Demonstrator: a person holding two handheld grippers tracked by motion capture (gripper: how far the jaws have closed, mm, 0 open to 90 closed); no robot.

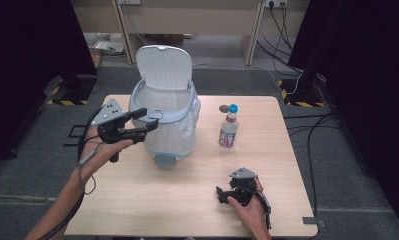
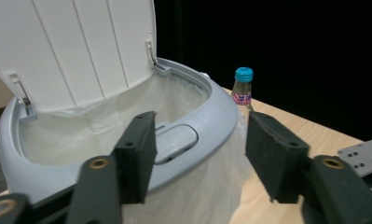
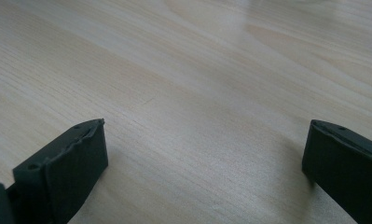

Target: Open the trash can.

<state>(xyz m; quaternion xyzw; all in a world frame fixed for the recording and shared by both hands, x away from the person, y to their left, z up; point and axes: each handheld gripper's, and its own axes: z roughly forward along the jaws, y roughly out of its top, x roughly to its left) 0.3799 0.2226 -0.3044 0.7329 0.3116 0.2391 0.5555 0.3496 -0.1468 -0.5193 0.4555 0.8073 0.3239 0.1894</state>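
Bin state: lid (image 1: 164,66) already swung up and standing upright behind the opening; white liner (image 1: 179,131) fitted inside and draped over the bin (image 1: 163,120) wall.
Left hand-held gripper (image 1: 149,119): jaws spread, empty, hovering just at the near rim (image 2: 207,116) of the bin, by the grey latch tab (image 2: 176,140) directly ahead between the jaws.
Right hand-held gripper (image 1: 222,194): jaws spread wide, nothing between them, resting low on the surface (image 3: 183,93), well apart from bin and bottle.
Bottle (image 1: 228,127): upright, blue cap on, standing on the surface ahead of the right hand-held gripper and to the right of the left one; untouched.
Progress: judged early-to-middle; opening done, bottle not yet picked up or dropped in.
Remaining: probably grasp bottle, carry over rim, release into liner, shut lid.
Small dark disc (image 1: 223,108): lying just beyond the bottle; identity unclear.
Edges: right hand-held gripper close to the near surface edge (image 1: 197,234); bin rim stands high, needs a lift to pass over.
Open room: broad bare wood between right hand-held gripper and bottle; free path leftward to the bin opening.
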